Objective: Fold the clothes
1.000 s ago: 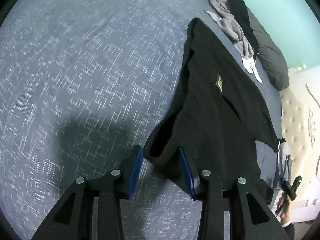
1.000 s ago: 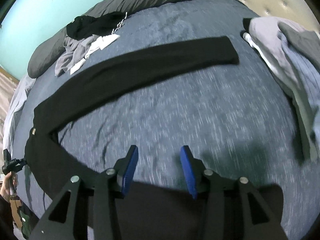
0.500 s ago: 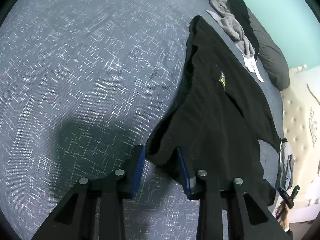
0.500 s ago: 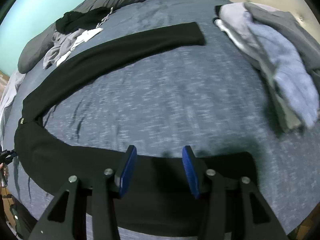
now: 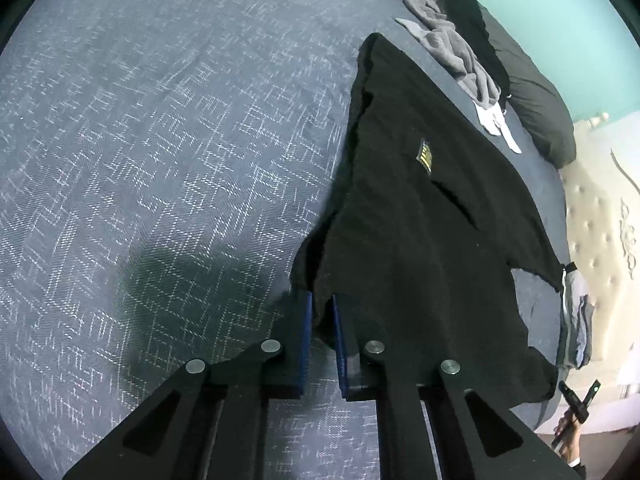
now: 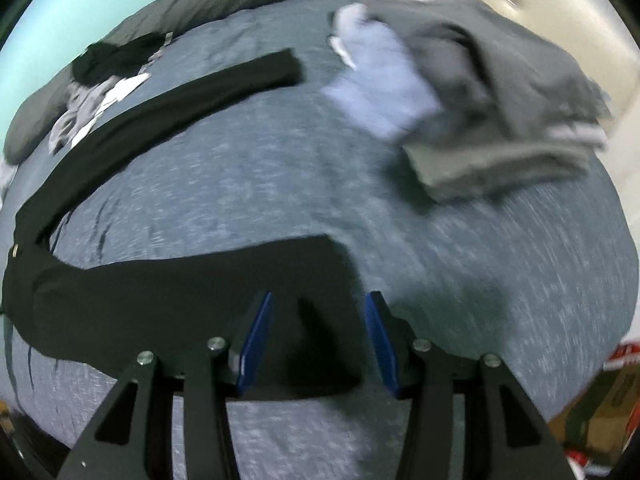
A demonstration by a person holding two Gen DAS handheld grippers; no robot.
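Right wrist: blurred folded stack [image 6: 500,120], black trousers [image 6: 180,292] cut off.

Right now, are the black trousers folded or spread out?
Spread: black trousers lie flat on the bed, both legs apart, unfolded.

The left gripper [image 5: 322,320] has just been closing its jaws, from standing wide on either side of the hem of the black knit long-sleeved garment [image 5: 420,240] to pinching it between the blue pads. The right gripper [image 6: 316,336] has travelled along the garment's near sleeve to its cuff end, and the folded grey clothes stack [image 6: 500,120] now looms closer.
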